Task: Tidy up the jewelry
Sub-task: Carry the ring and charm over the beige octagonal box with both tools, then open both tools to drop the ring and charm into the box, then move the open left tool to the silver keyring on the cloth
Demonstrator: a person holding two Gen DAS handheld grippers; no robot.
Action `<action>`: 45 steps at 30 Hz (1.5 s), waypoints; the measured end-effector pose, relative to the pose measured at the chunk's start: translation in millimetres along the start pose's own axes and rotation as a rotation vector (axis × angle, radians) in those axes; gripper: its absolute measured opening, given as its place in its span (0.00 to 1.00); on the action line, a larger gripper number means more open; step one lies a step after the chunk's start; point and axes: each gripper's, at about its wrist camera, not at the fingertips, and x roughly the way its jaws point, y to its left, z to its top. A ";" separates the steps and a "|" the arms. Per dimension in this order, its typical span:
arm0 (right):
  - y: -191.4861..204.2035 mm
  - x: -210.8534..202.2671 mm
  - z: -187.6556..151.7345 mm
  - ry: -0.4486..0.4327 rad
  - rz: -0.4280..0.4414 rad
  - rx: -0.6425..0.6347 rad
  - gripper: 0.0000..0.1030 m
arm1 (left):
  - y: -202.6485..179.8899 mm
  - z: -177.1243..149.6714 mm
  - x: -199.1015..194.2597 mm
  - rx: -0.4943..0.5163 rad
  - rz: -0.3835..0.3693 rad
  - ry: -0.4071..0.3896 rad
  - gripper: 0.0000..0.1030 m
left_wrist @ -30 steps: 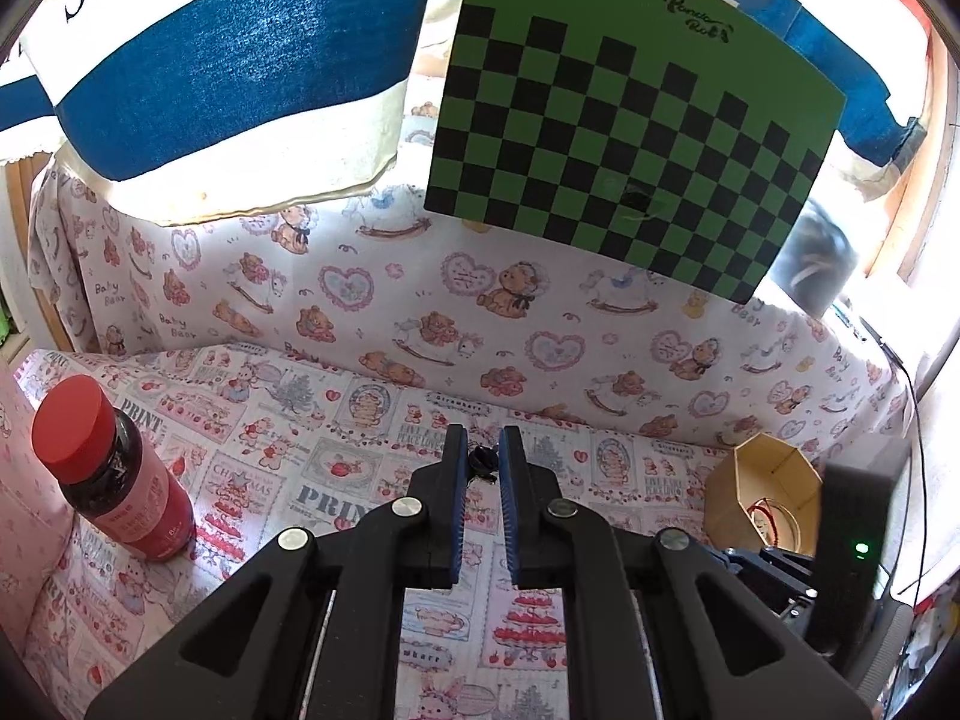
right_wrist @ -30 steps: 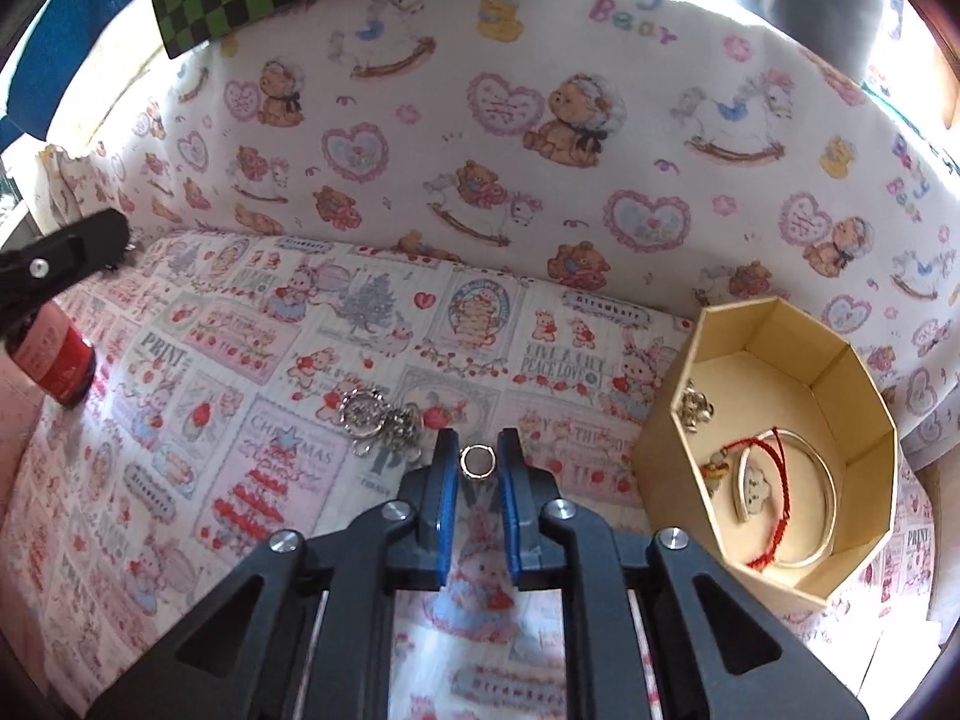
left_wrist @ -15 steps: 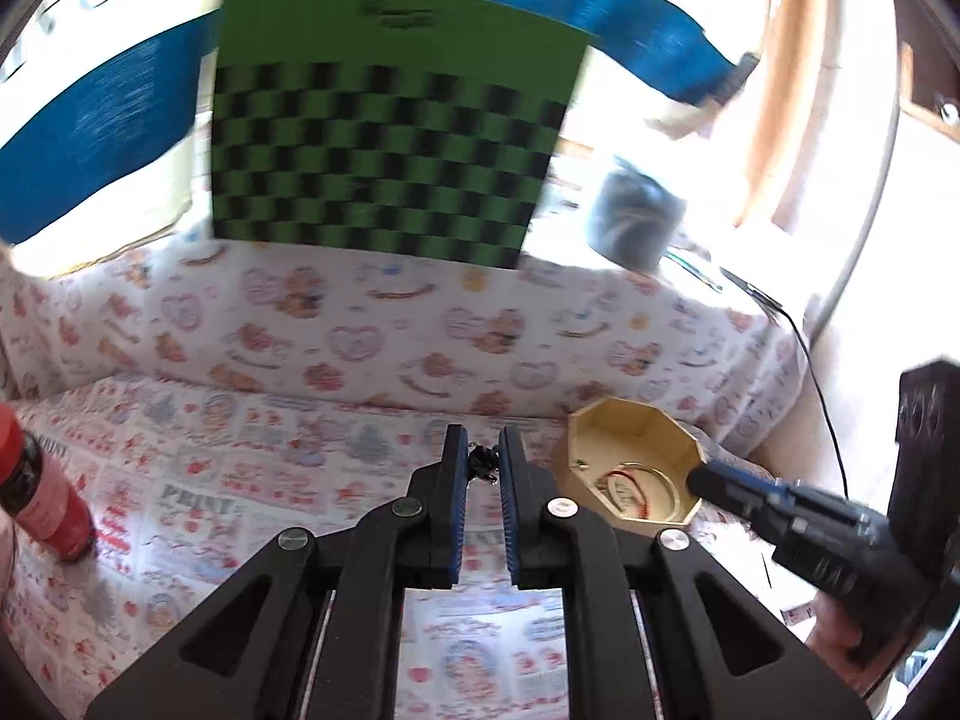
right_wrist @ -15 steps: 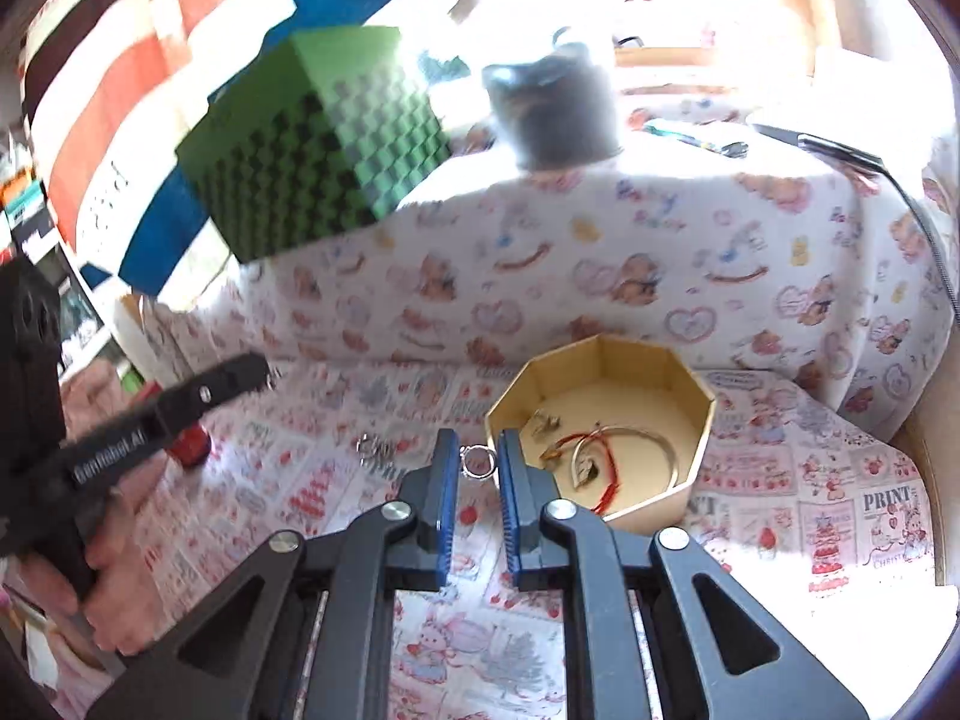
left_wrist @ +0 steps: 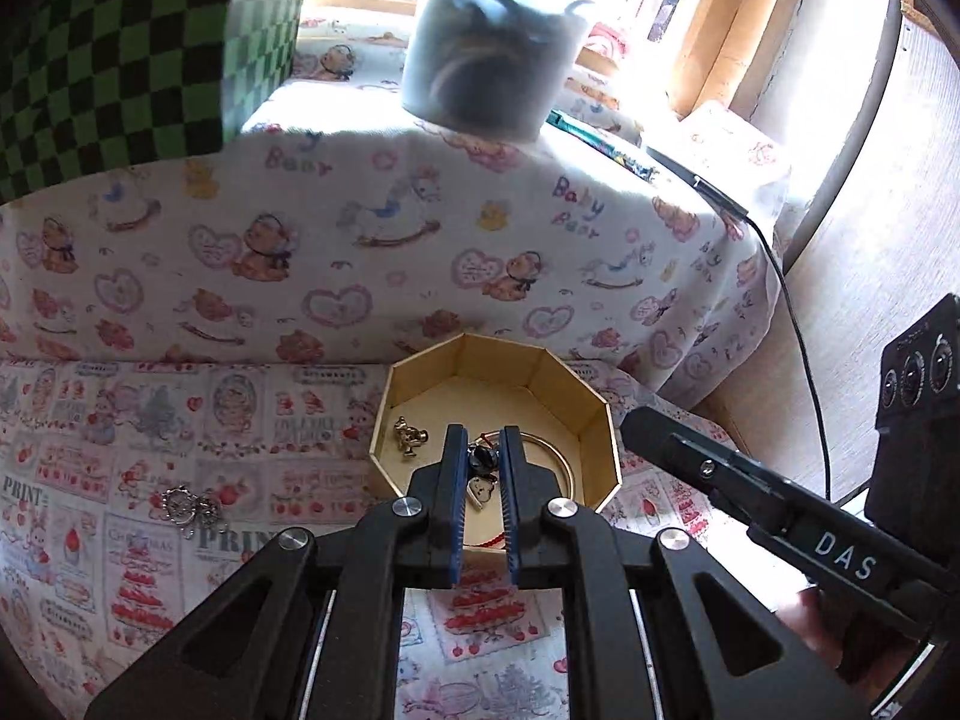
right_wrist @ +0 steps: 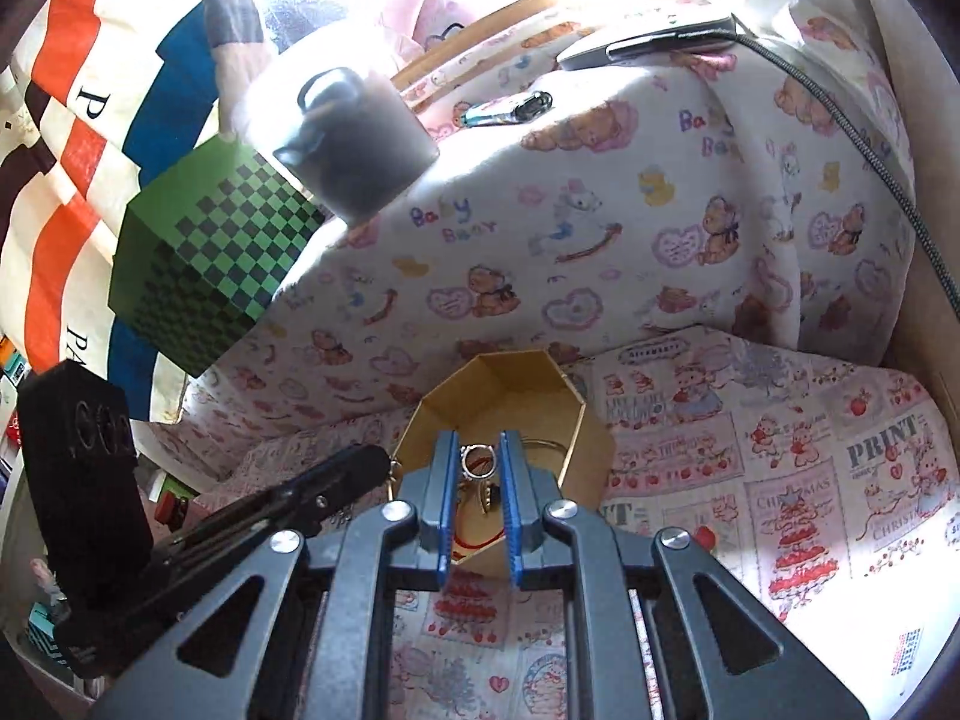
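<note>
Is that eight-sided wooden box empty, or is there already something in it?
Not empty. The lidless wooden box already holds a thin bangle, a small gold charm and a red cord.

Tan octagonal box (left_wrist: 591, 387); teddy-bear print cloth (left_wrist: 360, 252) (pink, white); green-black checkered board (right_wrist: 222, 240); possibly grey pot (left_wrist: 486, 54).

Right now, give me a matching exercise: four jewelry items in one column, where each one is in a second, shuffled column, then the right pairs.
Items:
1. silver ring
2. small dark piece
3. gold charm
4. silver chain cluster

Places:
A. lying on the printed cloth, left of the box
B. held between the right gripper fingers
C. lying on the box floor
D. held between the left gripper fingers

Pairs: 1-B, 2-D, 3-C, 4-A
</note>
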 end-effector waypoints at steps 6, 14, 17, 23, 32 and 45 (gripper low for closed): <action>-4.5 10.0 -2.1 0.037 0.002 0.012 0.13 | 3.6 -8.4 18.0 -0.002 -0.034 0.027 0.09; -1.9 3.0 -2.1 -0.018 -0.056 -0.015 0.26 | 4.9 -7.7 4.0 0.022 -0.043 -0.026 0.13; 0.1 1.1 -2.0 -0.032 -0.104 -0.027 0.33 | 6.0 -8.7 -14.4 0.066 0.040 -0.062 0.14; 19.6 -4.1 -8.8 -0.058 -0.121 -0.086 0.40 | 27.2 -8.9 -71.1 0.099 0.136 -0.181 0.34; 56.9 6.7 -33.4 -0.078 -0.179 -0.213 0.50 | 80.8 -19.6 -115.6 0.052 0.194 -0.274 0.59; 52.2 22.6 -45.9 -0.137 -0.245 -0.186 0.84 | 167.9 -29.9 -53.0 -0.148 0.340 -0.114 0.71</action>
